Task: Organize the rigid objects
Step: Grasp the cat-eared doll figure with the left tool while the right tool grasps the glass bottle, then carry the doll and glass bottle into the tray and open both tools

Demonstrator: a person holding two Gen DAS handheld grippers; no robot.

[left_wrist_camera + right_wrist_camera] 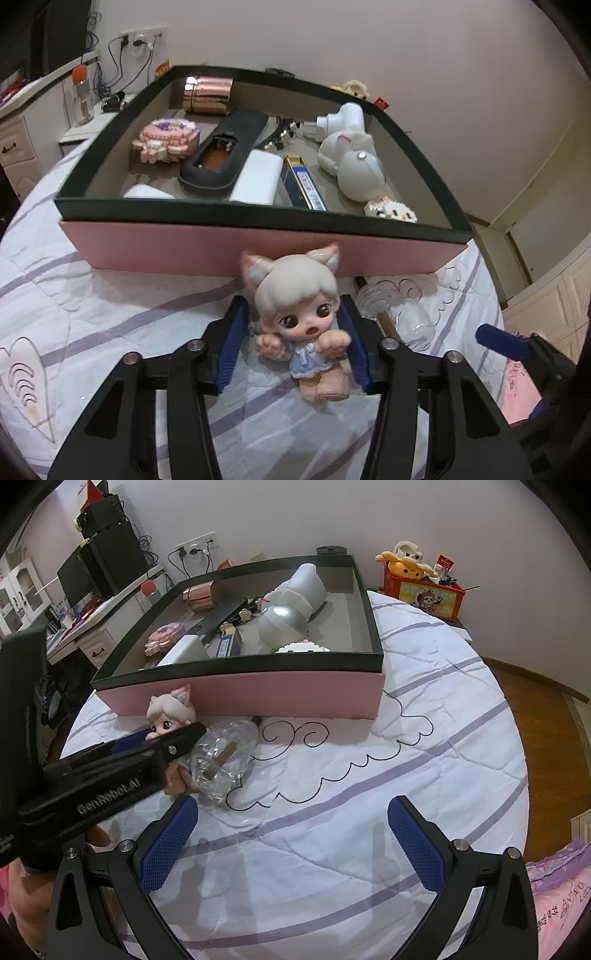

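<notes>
1. Left hand-held gripper [293,345]: blue pads pinching the glossy, hard-looking cat-eared doll figurine [301,325] at its shoulders, on the white quilted bed [92,314] just before the pink box with a dark rim [258,251].
2. Handling, judged: light, stiff, slippery, chip-prone ears; hold the torso below the head.
3. Clear glass piece [221,760] lies touching beside it.
4. Right hand-held gripper [291,845]: spread, empty.

Plain pale wall [424,513] across the top, wall sockets [194,548] with dark cables upper left, white drawer desk [98,642] under a dark monitor [79,574] at left, brown wood floor [535,701] at right, even indoor light.
</notes>
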